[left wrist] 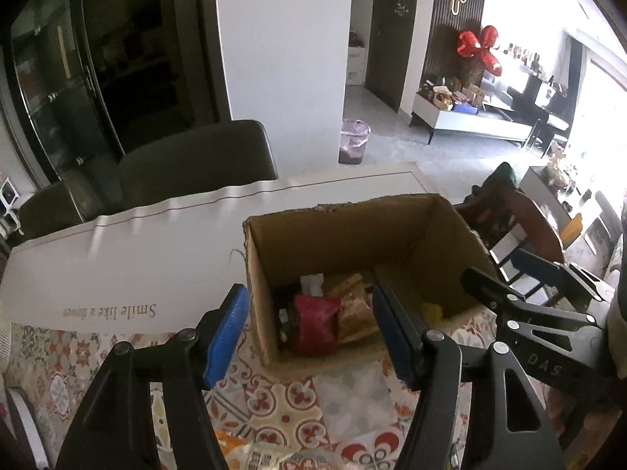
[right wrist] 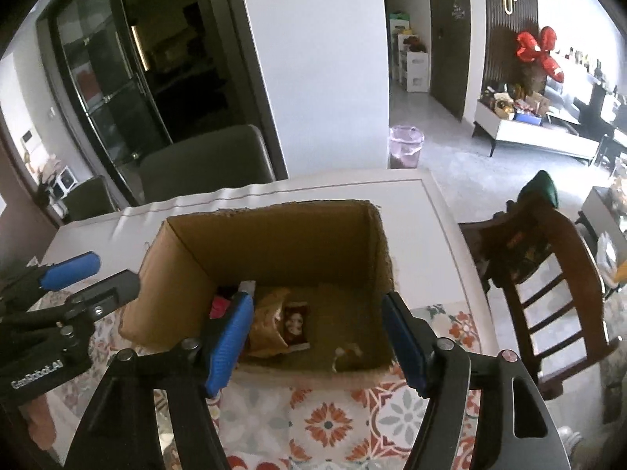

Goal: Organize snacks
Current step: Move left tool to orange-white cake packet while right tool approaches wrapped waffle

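An open cardboard box (left wrist: 345,231) (right wrist: 274,235) stands on the table with several snack packets inside: a red packet (left wrist: 315,323), tan packets (left wrist: 354,309) (right wrist: 266,325), a dark packet with a face (right wrist: 296,325) and a small yellow one (left wrist: 431,311). My left gripper (left wrist: 309,333) is open and empty, just above the box's near left corner. My right gripper (right wrist: 317,338) is open and empty, over the box's near edge. The right gripper also shows at the right of the left wrist view (left wrist: 505,282). A loose snack packet (left wrist: 258,456) lies on the cloth at the bottom edge.
A patterned tile-print cloth (right wrist: 329,419) covers the near table; a white mat with lettering (left wrist: 117,274) lies left of the box. A wooden chair (right wrist: 548,274) stands at the right, grey chairs (left wrist: 196,160) behind the table.
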`<state>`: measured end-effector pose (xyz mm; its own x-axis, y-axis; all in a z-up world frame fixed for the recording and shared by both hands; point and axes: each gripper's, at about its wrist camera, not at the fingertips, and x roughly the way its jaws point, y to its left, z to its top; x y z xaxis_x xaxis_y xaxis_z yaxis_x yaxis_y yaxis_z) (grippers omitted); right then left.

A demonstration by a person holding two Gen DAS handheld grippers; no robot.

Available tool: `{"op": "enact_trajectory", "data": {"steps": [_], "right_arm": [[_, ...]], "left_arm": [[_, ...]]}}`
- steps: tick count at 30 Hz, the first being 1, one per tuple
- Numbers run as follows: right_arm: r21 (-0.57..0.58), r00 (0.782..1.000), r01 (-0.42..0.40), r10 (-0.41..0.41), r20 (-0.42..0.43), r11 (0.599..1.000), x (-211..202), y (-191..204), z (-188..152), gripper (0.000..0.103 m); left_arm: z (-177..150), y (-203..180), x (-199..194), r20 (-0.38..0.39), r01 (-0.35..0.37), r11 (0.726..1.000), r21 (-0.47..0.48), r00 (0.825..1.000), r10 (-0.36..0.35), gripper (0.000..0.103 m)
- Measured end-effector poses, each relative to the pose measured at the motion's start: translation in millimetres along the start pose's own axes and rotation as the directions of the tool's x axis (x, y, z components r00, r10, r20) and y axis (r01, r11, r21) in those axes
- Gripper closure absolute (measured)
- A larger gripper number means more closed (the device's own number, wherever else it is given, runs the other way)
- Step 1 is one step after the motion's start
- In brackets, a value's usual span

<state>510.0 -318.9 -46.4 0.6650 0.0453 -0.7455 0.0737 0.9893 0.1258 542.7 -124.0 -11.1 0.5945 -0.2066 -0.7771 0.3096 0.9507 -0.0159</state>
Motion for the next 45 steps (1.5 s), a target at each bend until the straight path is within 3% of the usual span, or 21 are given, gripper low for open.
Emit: {"op": "enact_trajectory", "data": {"steps": [1,7,14,15,17,22,28,34,39,45], "right_arm": [[0.002,1.0,0.007,-0.007,0.012,1.0,-6,1,-3,0.024],[-0.033,0.997,0.008,-0.006,0.078,0.999,-44,11,-15,0.024],[-0.056,0.994,0.028,-0.022,0.11,0.998,-77,23,-41,0.024],[-0.054,0.994,0.032,-0.026,0.108,0.998,-79,24,-45,0.023],[-0.045,0.994,0.037,-0.032,0.103,0.998,-83,28,-55,0.01],[-0.076,0.993,0.07,-0.063,0.1,0.995,-91,47,-79,0.01],[-0.12,1.0,0.026,-0.024,0.02,0.992,-82,76,-104,0.01],[-0.126,0.998,0.013,-0.021,-0.058,0.992,-68,100,-131,0.01],[-0.133,0.991,0.004,-0.022,-0.133,0.991,-48,114,-151,0.01],[-0.1,0.969,0.0,-0.025,-0.246,0.995,-20,118,-171,0.01]], "left_arm": [[-1,0,-4,0.002,0.002,1.0,0.003,1.0,-0.002,0.038],[-20,-5,-40,0.024,-0.017,0.998,0.06,1.0,0.016,0.035],[-56,-1,-77,0.077,-0.048,0.994,0.094,0.996,0.041,0.025],[-62,0,-80,0.078,-0.049,0.994,0.099,0.996,0.042,0.024],[-77,6,-86,0.075,-0.069,0.993,0.097,0.995,0.062,0.02],[-108,24,-95,0.066,-0.105,0.991,0.082,0.993,0.1,0.007],[-137,51,-91,-0.007,-0.085,0.992,0.09,0.996,0.086,0.005],[-162,70,-76,-0.09,-0.011,0.994,0.107,0.996,0.021,0.003],[-179,79,-48,-0.181,0.066,0.992,0.106,0.982,-0.046,0.003],[-189,83,-4,-0.286,0.115,0.986,0.12,0.955,-0.076,0.003]]}}
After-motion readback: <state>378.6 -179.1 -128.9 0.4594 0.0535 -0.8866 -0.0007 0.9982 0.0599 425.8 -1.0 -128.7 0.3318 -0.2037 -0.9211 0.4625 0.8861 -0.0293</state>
